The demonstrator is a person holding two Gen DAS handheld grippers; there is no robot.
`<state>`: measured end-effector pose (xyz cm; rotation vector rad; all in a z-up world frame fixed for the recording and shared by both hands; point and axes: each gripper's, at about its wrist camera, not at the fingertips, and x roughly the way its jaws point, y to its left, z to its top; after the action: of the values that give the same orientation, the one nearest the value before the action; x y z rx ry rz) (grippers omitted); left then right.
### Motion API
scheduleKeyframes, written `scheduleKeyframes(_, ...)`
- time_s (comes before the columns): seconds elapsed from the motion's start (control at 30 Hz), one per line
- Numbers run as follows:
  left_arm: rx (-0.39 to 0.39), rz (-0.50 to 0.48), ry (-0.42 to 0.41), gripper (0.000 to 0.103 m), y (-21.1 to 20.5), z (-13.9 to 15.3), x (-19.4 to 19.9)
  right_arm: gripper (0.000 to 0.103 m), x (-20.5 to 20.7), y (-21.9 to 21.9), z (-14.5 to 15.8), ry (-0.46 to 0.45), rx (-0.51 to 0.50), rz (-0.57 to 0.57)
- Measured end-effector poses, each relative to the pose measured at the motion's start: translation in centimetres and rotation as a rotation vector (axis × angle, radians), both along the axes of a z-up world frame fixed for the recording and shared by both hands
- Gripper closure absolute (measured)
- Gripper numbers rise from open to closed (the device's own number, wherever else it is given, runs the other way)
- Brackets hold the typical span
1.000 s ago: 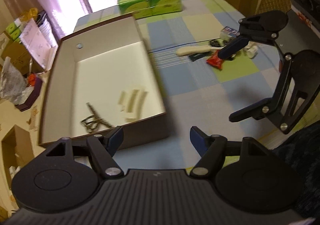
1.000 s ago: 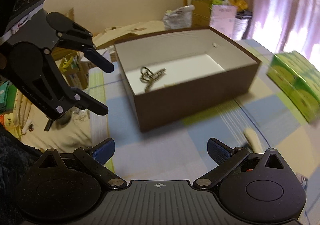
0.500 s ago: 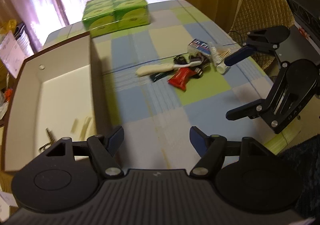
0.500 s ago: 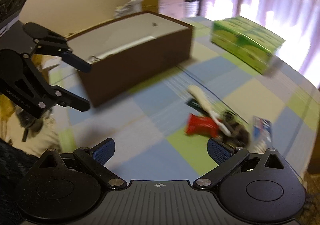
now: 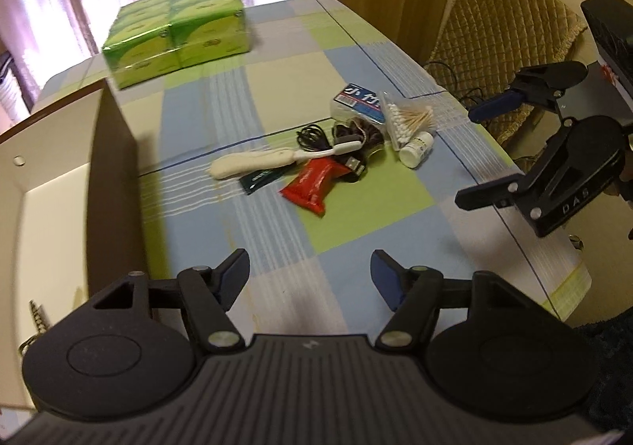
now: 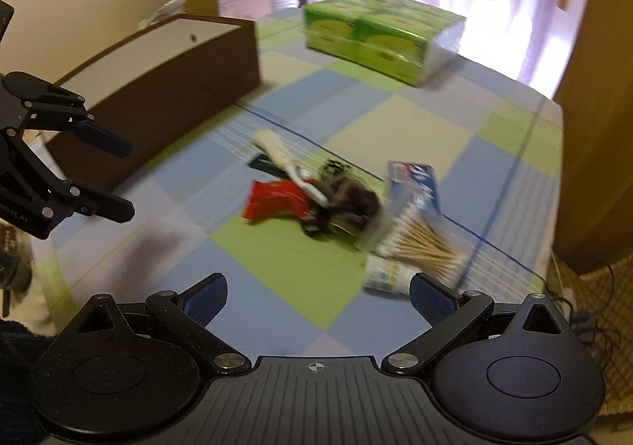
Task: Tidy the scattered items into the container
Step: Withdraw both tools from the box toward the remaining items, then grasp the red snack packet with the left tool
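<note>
1. Surface (image 5: 277, 247): checked cloth; the box (image 5: 114, 168) sits at its left edge, open top up, so items can drop straight in.
2. Pile (image 5: 332, 156) lies mid-surface, well apart from the box: toothbrush (image 5: 273, 160), red packet (image 5: 316, 184), swabs (image 5: 407, 120), small bottle (image 5: 415, 146).
3. Left gripper (image 5: 310, 279): fingers apart, empty, aimed at the pile.
4. Right gripper (image 6: 318, 296): fingers apart, empty, nearest the bottle, likely next pick.
</note>
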<state>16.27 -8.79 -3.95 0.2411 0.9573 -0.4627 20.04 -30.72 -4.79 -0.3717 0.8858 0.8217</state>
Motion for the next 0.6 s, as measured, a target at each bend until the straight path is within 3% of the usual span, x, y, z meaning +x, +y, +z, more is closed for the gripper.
scheduleKeyframes(0.3, -0.009, -0.027, 0.010, 0.044, -3.1, -3.1, 3.9, 0.000, 3.2, -3.1, -2.5, 0.023, -0.018, -0.105)
scheduleKeyframes(0.6, 0.030, -0.039, 0.000, 0.048, -5.1, -6.7, 7.8, 0.000, 6.2, -4.7, -3.7, 0.052, -0.016, -0.168)
